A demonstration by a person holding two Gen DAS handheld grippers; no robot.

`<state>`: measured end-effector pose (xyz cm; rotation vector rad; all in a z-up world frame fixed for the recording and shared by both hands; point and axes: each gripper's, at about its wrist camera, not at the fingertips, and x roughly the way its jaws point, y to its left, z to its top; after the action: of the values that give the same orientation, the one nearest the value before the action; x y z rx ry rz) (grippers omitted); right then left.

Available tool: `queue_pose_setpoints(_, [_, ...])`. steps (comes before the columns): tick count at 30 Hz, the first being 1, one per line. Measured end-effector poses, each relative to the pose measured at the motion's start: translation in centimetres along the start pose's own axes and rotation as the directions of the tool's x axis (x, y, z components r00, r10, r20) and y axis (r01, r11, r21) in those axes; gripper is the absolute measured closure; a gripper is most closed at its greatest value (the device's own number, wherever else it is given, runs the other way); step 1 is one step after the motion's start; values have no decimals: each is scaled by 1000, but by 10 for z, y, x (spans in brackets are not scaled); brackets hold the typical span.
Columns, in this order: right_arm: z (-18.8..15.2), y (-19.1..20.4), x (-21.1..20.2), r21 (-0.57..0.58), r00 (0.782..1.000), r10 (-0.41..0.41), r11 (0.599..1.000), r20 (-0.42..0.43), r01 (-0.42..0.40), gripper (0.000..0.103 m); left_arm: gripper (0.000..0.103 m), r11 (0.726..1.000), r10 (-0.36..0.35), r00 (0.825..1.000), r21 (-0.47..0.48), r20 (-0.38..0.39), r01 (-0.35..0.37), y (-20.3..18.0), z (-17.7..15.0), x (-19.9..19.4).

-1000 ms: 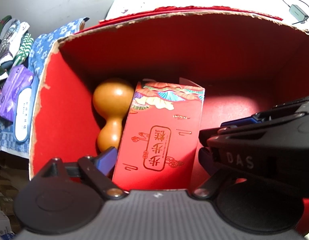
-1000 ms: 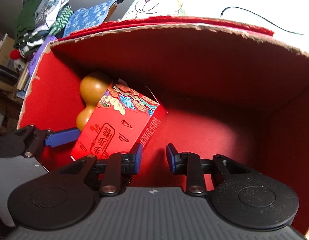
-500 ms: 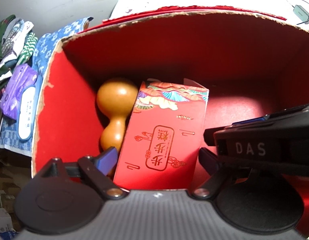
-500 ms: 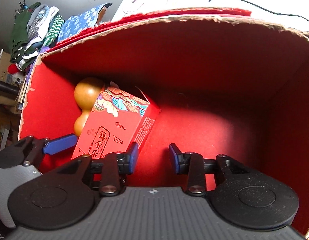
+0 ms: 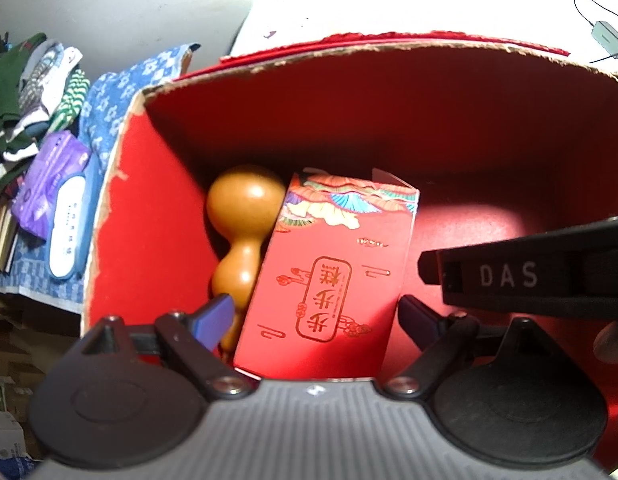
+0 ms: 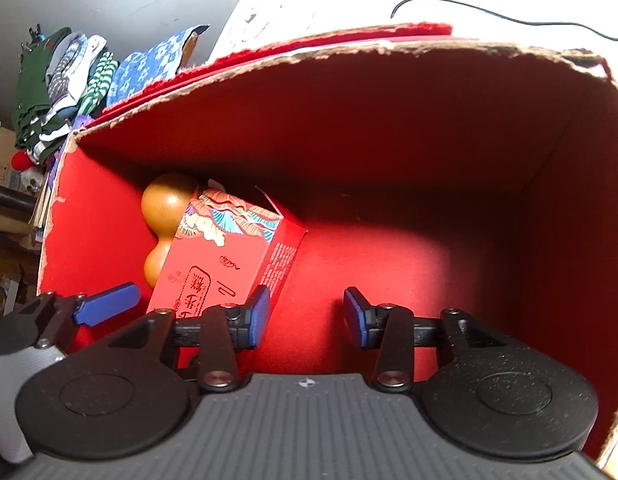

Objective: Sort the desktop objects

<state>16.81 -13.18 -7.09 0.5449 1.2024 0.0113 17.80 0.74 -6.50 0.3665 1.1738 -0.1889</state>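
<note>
A big red cardboard box point(image 5: 389, 92) point(image 6: 389, 128) lies open toward me. Inside, at its left, a small red gift carton point(image 5: 329, 276) point(image 6: 229, 264) with gold characters lies next to a tan wooden gourd point(image 5: 241, 236) point(image 6: 165, 220). My left gripper point(image 5: 313, 316) is open, its fingers either side of the carton's near end, not pressing it. My right gripper point(image 6: 305, 312) is open and empty over the bare red floor right of the carton. Its black body point(image 5: 529, 272) shows in the left wrist view.
Left of the box lie a blue patterned cloth point(image 5: 121, 100) point(image 6: 153, 60), a purple wipes pack point(image 5: 49, 184) and folded clothes point(image 5: 25, 80) point(image 6: 57, 84). A white surface with a small grey device point(image 5: 607, 38) and a black cable point(image 6: 489, 10) lies behind.
Both grippers have drawn back a little from the box's inside, so more of its rim and surroundings shows. The carton and gourd have not moved. Both stay open.
</note>
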Motion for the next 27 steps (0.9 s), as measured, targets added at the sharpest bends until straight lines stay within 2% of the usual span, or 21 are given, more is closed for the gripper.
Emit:
queue_pose_setpoints(8, [-1,-3,-3,17,1000,-6,1000,30,6,58,12,999,-5,1000,-49,-5,5,7,-1,-3])
queue_pose_setpoints(16, [-4,-4,-8,14,998,12,1000,69,-13,56,13,998,-6,999,-58,33,8,6,-4,-16])
queue_pose_setpoints(27, [-4,-5,-12,17,995,19,1000,94,-20,55,9,996,6,996,-91,90,2,2,-9,-36])
